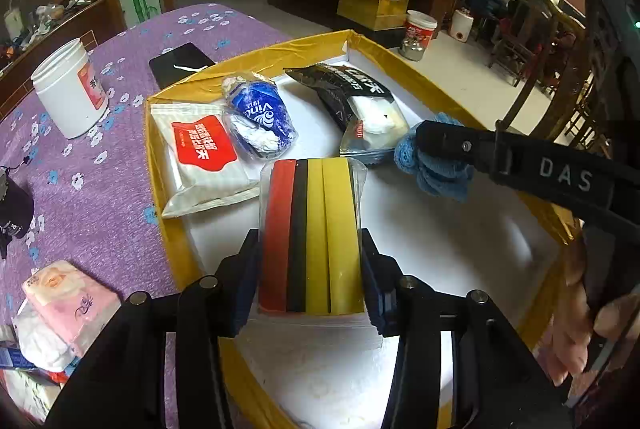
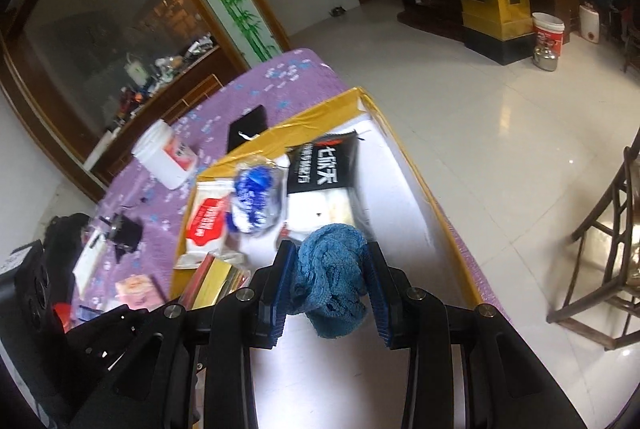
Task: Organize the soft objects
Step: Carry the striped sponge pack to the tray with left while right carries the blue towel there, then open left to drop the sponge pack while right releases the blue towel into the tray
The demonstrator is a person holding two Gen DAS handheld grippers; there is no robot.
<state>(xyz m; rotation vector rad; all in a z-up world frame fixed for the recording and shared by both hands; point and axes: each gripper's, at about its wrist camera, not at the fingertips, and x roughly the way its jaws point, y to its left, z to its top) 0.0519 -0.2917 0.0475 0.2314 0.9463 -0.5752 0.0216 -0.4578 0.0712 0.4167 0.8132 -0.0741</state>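
Placing step, both loads carried over the gold-rimmed white-floored box (image 1: 400, 53) on the purple flowered bench (image 1: 100, 197). My left gripper (image 1: 310, 269) has its jaws closed to pack width on the plastic-wrapped pack of red, black and yellow strips (image 1: 312, 233); my right gripper (image 2: 326, 269) pinches the crumpled blue knitted cloth (image 2: 330, 269). Next, I judge, each lowers onto bare floor short of the tissue packets (image 1: 200, 153), then opens.

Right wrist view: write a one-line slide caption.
Right gripper holds a blue knitted cloth above the gold-rimmed box.
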